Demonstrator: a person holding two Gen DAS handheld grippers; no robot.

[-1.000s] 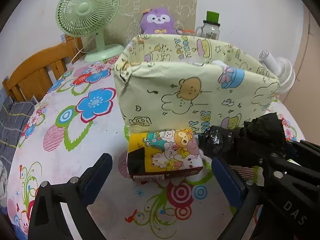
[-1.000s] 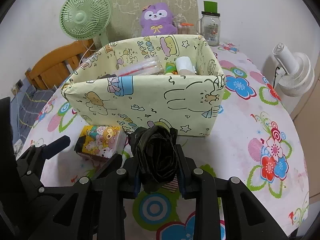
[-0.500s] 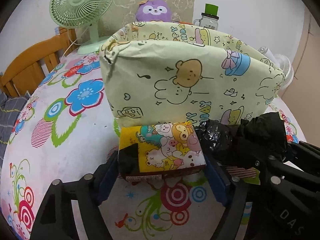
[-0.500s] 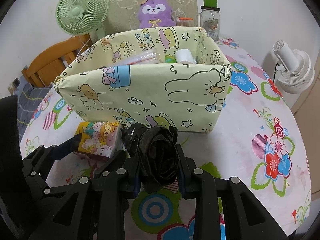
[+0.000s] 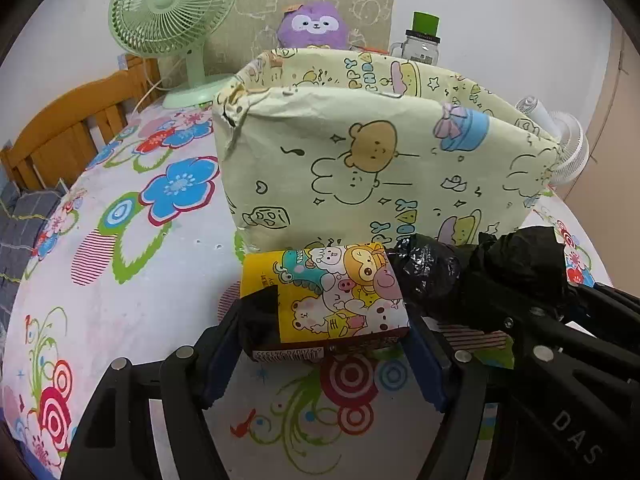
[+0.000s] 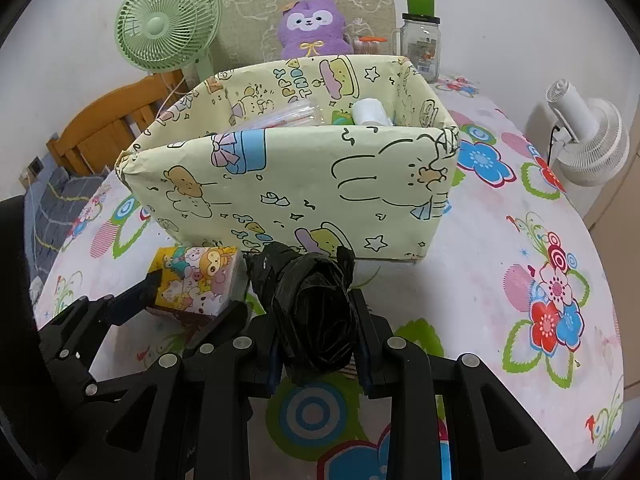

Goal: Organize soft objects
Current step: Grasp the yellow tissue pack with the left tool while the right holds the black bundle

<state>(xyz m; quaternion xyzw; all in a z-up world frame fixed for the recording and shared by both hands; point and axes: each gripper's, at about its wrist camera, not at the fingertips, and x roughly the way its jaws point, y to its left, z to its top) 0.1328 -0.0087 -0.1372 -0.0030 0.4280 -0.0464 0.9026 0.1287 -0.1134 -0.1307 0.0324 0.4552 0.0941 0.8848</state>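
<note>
You are closing the left claw [image 5: 324,344] around the cartoon-printed tissue pack [image 5: 332,292], and its blue pads are standing at the pack's two short ends, touching or nearly so. The pack is lying flat on the flowered surface [image 5: 132,304], just in front of the box. It looks light and squashy with a slick film wrap, so taking it across the short ends, low on its sides, seems soundest; a hard squeeze would likely buckle it. Your right claw [image 6: 316,340] is clamping narrowly on the crumpled black plastic bag bundle [image 6: 316,312], which is bulging out above the pads and should compress easily. Beyond both, the yellow cartoon box [image 6: 304,184] is standing open-topped, already holding a white roll [image 6: 370,112] and a clear packet [image 6: 284,114].
</note>
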